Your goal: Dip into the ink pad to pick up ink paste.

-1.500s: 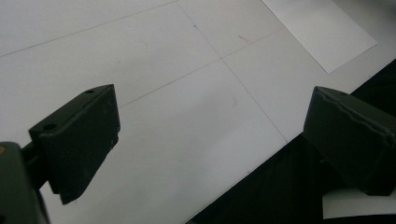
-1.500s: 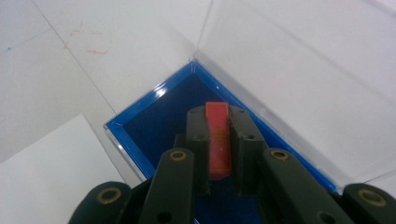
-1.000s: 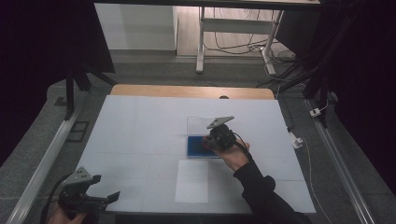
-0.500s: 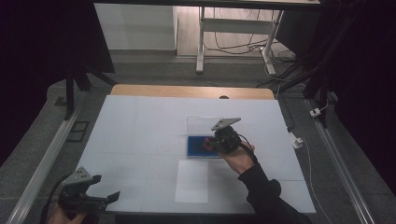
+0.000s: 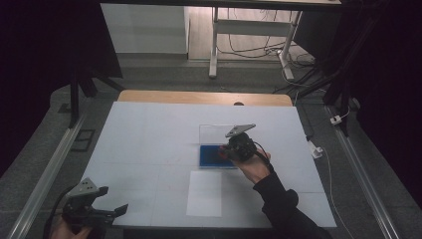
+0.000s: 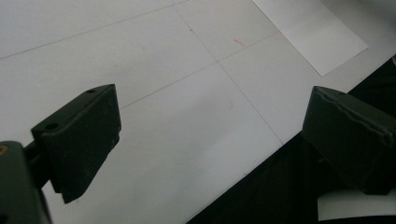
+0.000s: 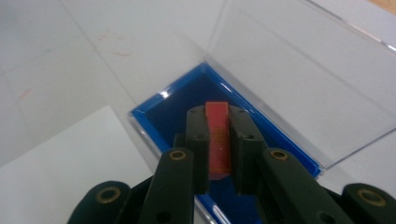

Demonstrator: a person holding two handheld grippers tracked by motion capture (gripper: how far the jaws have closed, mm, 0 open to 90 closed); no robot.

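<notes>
At the lower left of the high view, the left claw (image 5: 112,211) sits over the near edge of the white counter (image 5: 149,144), carried by a hand at the bottom border. In the left gripper view its two black jaws stand wide apart, released, with nothing between them; bare counter surface and the dark counter edge lie beyond them.

Just right of the bottom centre in the high view, a white sheet of paper (image 5: 205,193) lies flat on the counter; its corner appears at the upper right of the left gripper view (image 6: 310,35).

Above the sheet, slightly right of the frame centre, the right claw (image 5: 224,152) reaches in on a dark-sleeved forearm that enters from the lower right. In the right gripper view, the right claw (image 7: 218,154) is clenched on a thin red piece (image 7: 218,140), which stands upright between the jaws with its top edge showing above them. The red piece is held directly over the blue tray (image 7: 177,105), a shallow blue-floored base resting on the counter.

Beyond the tray, a clear lid (image 7: 299,88) rises from its far edge, open and tilted back toward the upper right of the right gripper view. In the high view the lid (image 5: 214,133) stands just above the blue tray (image 5: 209,156).
</notes>
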